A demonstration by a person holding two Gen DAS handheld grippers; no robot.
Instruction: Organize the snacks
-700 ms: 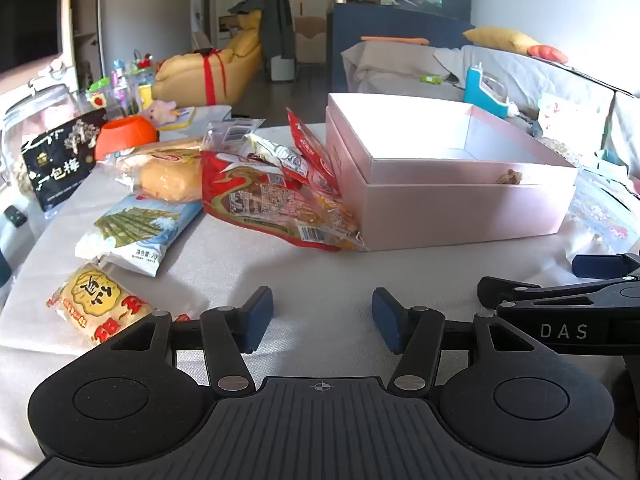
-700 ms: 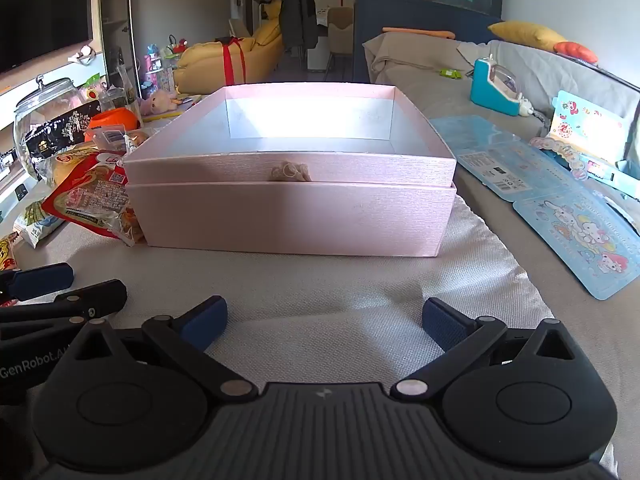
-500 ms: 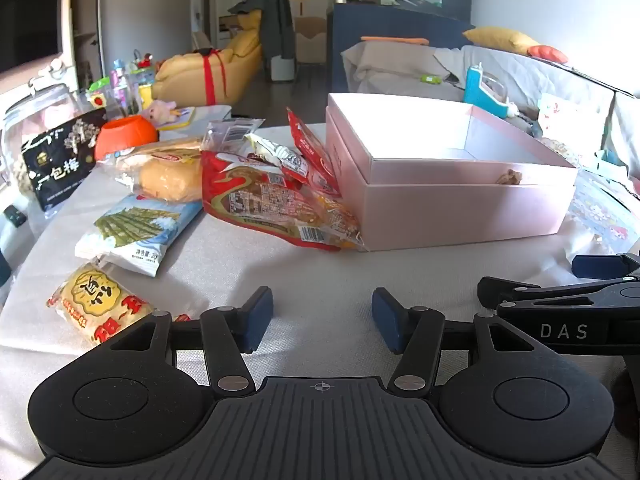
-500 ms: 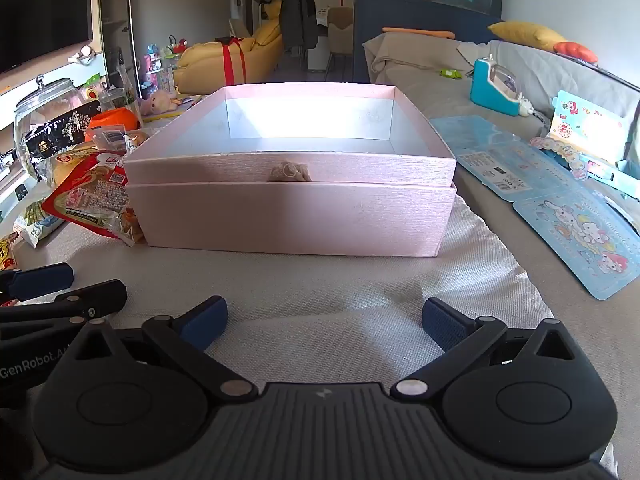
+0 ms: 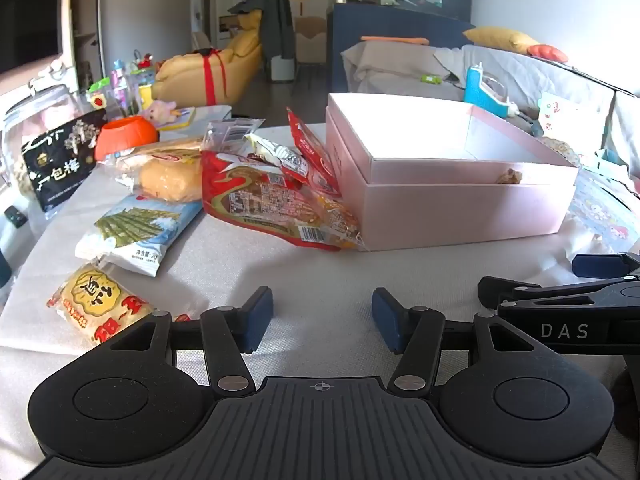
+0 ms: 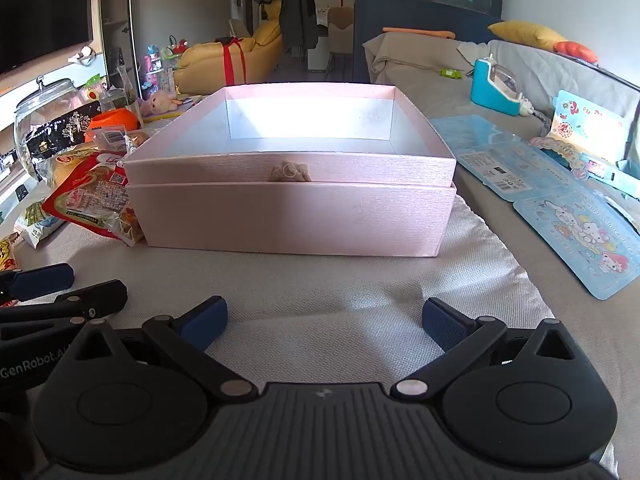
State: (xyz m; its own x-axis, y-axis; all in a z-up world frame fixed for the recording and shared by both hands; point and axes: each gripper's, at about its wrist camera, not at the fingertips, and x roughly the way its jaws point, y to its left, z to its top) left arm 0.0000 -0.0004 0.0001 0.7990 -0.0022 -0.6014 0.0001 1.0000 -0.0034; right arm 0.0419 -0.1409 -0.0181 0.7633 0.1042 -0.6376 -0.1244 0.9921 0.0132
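An open, empty pink box [image 5: 460, 208] [image 6: 292, 216] stands on the grey cloth. Left of it lie snack packs: a big red pack [image 5: 272, 204] [image 6: 92, 200] leaning on the box, a bread pack [image 5: 168, 172], a blue-white pack [image 5: 136, 232] and a yellow-red pack [image 5: 96, 304]. My left gripper [image 5: 322, 316] is open and empty, low over the cloth in front of the red pack. My right gripper [image 6: 322, 322] is open and empty, facing the box's front wall. Each gripper shows at the edge of the other's view.
A glass jar with a black label [image 5: 56, 160] and an orange cup [image 5: 124, 132] stand at the far left. Blue cartoon cards [image 6: 576, 224] lie right of the box. A sofa with a teal device [image 6: 496, 88] is behind.
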